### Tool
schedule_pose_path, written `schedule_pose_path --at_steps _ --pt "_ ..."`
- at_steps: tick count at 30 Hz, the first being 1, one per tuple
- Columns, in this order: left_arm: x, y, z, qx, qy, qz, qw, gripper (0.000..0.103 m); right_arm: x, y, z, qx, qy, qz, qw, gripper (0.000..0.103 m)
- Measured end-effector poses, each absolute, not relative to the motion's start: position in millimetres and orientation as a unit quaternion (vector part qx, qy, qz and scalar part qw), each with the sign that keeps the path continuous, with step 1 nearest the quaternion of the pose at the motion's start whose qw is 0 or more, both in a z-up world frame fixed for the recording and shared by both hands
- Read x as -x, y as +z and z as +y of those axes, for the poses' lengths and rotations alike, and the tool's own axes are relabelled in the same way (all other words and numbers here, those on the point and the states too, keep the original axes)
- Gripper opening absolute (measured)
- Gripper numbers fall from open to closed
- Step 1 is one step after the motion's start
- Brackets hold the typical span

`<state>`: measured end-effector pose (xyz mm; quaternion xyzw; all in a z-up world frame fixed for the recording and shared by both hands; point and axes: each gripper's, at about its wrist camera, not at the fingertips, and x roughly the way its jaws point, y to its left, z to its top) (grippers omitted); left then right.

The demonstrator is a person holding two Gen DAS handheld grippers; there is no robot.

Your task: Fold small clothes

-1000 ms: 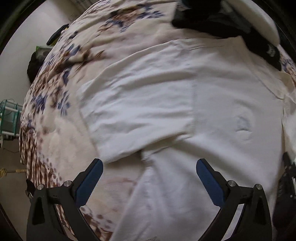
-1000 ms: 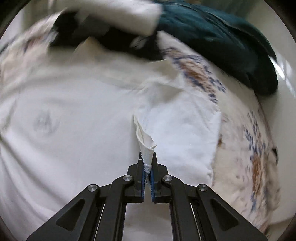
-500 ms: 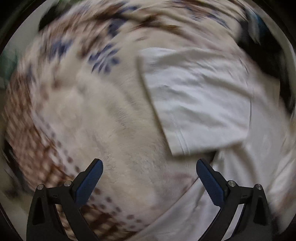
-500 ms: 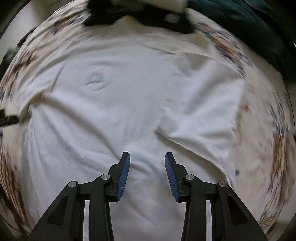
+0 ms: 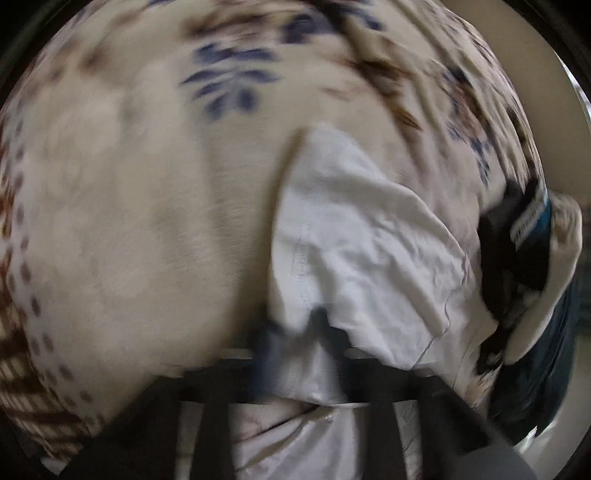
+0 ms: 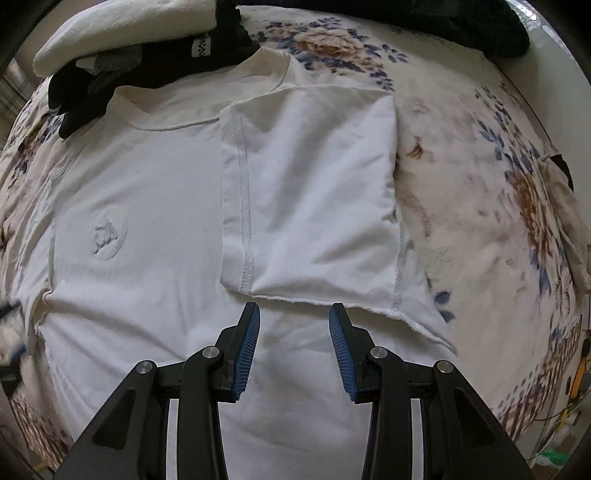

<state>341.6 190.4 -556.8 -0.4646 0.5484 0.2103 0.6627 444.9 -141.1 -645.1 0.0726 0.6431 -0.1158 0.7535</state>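
A white T-shirt (image 6: 147, 206) lies flat on a floral blanket (image 6: 480, 206). Its right sleeve (image 6: 314, 192) is folded inward over the chest. My right gripper (image 6: 294, 325) is open and empty, just in front of the folded sleeve's lower edge. In the blurred left wrist view my left gripper (image 5: 299, 332) has its fingers closed around the edge of the shirt's other sleeve (image 5: 362, 258), which bunches up between them.
A pile of black and cream clothes (image 6: 140, 48) lies beyond the shirt's collar and also shows in the left wrist view (image 5: 517, 266). A dark garment (image 6: 461, 26) sits at the blanket's far right. The blanket's edge drops off at the right.
My right gripper let go of the right sleeve, which now lies folded flat, and opened wider. My left gripper swung left and closed on the other sleeve's edge.
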Motion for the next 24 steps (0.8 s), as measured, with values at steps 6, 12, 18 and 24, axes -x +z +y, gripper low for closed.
schedule_pose_path --at_steps 6,12,18,24 --pt "-369.0 -508.3 166.8 0.36 0.182 0.506 0.763 0.007 -440.0 -642.0 -160.0 -0.095 -0.133 0.639 0.752 0.041" --pt "-396.3 -458.2 61.4 0.199 0.034 0.494 0.846 0.007 -425.1 -645.9 -179.8 -0.114 -0.149 0.642 0.743 0.041" --pt "-402.7 -496.6 -37.7 0.116 -0.084 0.574 0.806 0.011 -415.8 -649.4 -198.2 -0.126 -0.155 0.651 0.732 0.041" --pt "-389.3 -506.4 -35.3 0.158 -0.136 0.621 0.756 0.057 -423.6 -639.0 -208.6 -0.159 -0.131 0.653 0.729 0.041"
